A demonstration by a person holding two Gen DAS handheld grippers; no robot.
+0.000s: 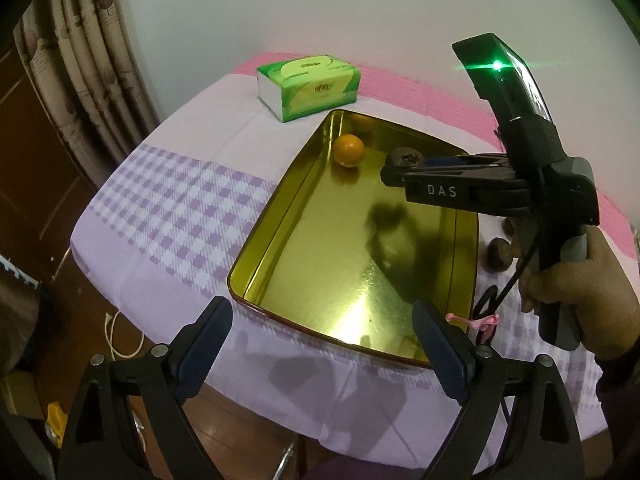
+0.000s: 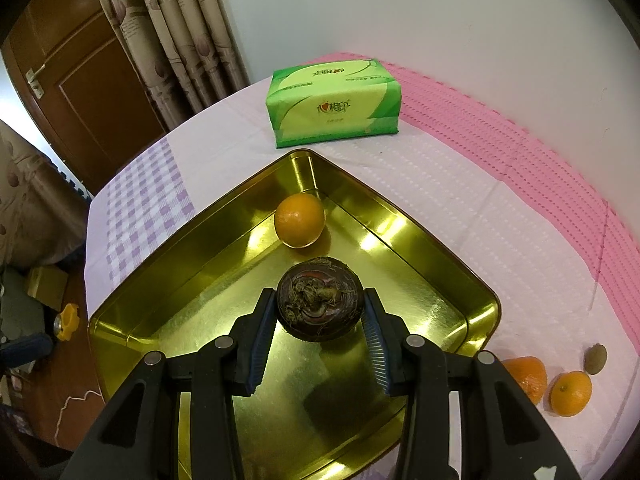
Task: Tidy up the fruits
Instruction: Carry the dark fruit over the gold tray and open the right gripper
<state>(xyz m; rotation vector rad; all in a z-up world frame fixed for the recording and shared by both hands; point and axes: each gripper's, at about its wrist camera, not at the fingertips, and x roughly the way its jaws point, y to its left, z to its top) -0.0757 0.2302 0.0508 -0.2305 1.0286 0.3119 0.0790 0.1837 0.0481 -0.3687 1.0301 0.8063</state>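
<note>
Right wrist view shows the right gripper [image 2: 320,316] clamped on a dark brown round fruit [image 2: 320,304], its blue ribbed pads pressing the two flanks while the dried stem end faces the camera; the fruit hangs low over the gold tray [image 2: 400,216], whether it touches the floor I cannot tell. An orange [image 2: 299,220] already lies in the tray's far corner, just beyond it. The dark fruit looks firm-shelled and light, with a rough skin that should grip well, so a hold across its widest part, as now, seems sound; squeezing harder might crack the shell. Once let go it would likely roll on the glossy metal. More oranges [image 2: 570,394] and a small greenish-brown fruit [image 2: 596,358] wait on the bench [image 2: 480,208] to the right of the tray. From the left wrist view, the left gripper [image 1: 324,344] stands with its jaws wide apart and nothing between them, near the tray's front rim.
</note>
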